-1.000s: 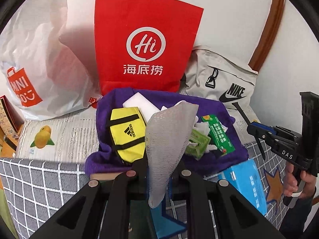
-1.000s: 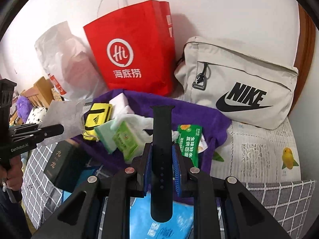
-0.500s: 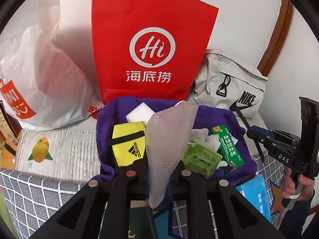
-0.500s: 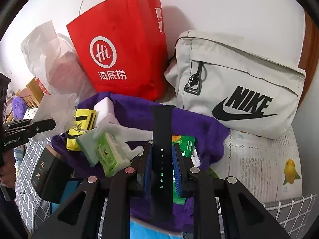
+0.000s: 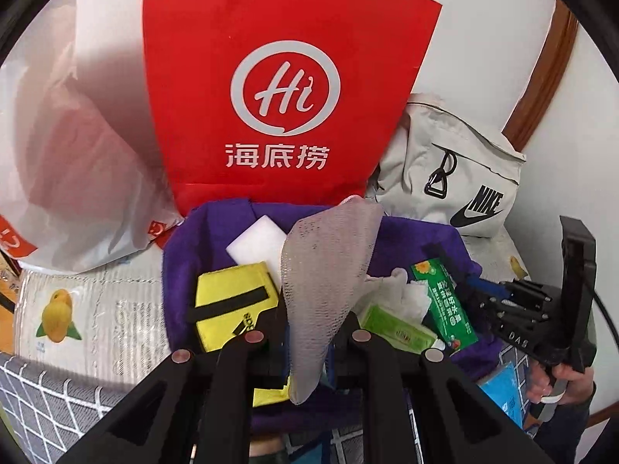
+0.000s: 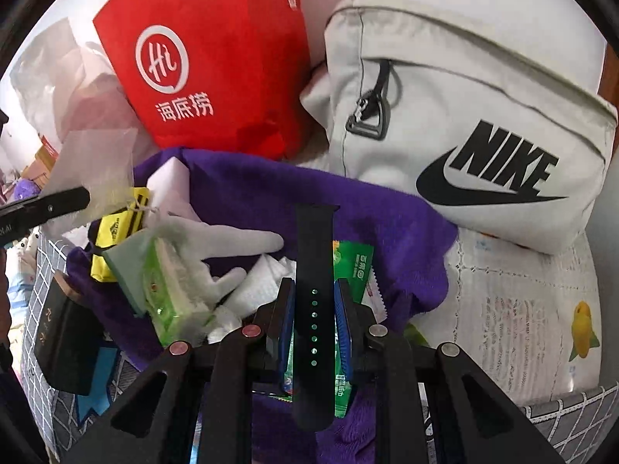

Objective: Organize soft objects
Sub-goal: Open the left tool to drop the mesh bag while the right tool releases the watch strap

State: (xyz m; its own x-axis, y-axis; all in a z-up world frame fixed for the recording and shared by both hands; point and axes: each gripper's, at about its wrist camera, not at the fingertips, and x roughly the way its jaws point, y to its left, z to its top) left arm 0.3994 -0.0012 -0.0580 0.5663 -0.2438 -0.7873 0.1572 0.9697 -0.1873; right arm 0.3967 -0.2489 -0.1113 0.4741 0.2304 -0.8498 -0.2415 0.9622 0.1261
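My left gripper (image 5: 309, 332) is closed on one grey mesh cloth (image 5: 329, 266), which stands up between the fingers above the purple towel (image 5: 209, 239); my right gripper (image 6: 314, 309) is clamped on one black rubber watch strap (image 6: 314, 270), upright over the same towel. On that one towel I count one yellow pouch with black bands (image 5: 232, 297), one white foam block (image 5: 257, 243), one green tissue pack (image 6: 170, 290), one white glove (image 6: 232, 239) and one green sachet (image 5: 445, 305). Behind the towel's far edge stand three bags: one red paper bag (image 5: 278, 89), one white plastic bag (image 5: 77, 147), and one pale grey Nike bag (image 6: 464, 123) at the right corner. The towel lies on a bed with a white lemon-print sheet (image 6: 522, 309) and a grey checked cover (image 5: 46, 406), against a white wall (image 5: 483, 19).
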